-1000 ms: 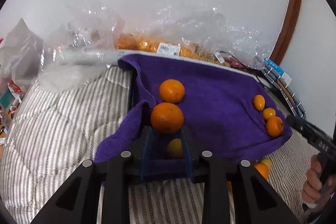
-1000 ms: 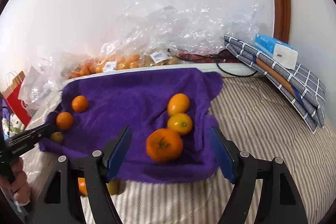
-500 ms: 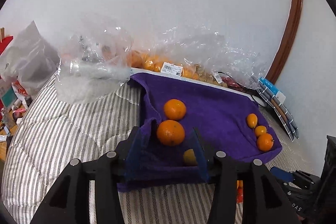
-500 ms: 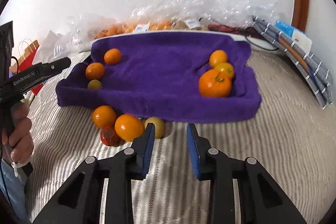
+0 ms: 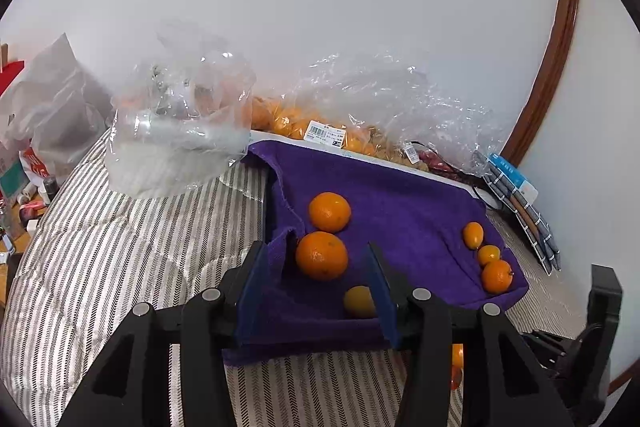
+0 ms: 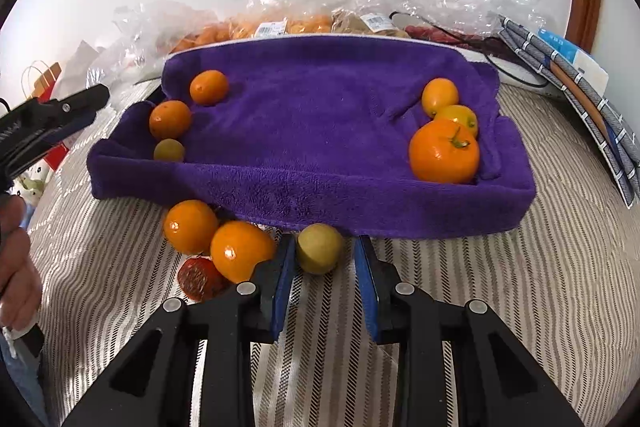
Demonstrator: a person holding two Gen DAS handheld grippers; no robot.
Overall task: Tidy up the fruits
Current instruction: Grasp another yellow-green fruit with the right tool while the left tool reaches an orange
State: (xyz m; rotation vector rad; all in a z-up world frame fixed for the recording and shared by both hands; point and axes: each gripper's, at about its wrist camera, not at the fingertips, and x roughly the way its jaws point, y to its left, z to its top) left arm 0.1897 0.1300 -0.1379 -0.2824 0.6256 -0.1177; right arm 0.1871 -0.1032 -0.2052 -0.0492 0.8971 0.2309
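A purple towel [image 6: 320, 115] lines a tray on the striped bed. On its left end lie two oranges [image 5: 329, 211] [image 5: 322, 255] and a small yellow-green fruit [image 5: 358, 301]; on its right end lie two small oranges and a larger one [image 6: 444, 151]. My left gripper [image 5: 316, 267] is open and empty above the towel's left end. My right gripper [image 6: 325, 247] is open, its fingers on either side of a yellow-green fruit [image 6: 319, 248] on the bed in front of the tray. Two oranges [image 6: 190, 226] [image 6: 240, 250] and a red fruit [image 6: 199, 278] lie left of it.
Clear plastic bags [image 5: 180, 135] with more oranges [image 6: 280, 25] lie behind the tray against the white wall. Folded checked cloths and a blue-white box [image 6: 576, 63] sit at the right. Paper bags [image 5: 44, 99] stand at the bed's left edge.
My left gripper opened, let go of the small yellow-green fruit on the towel and drew back. My right gripper came down in front of the tray, narrowed, and closed in around the yellow-green fruit.
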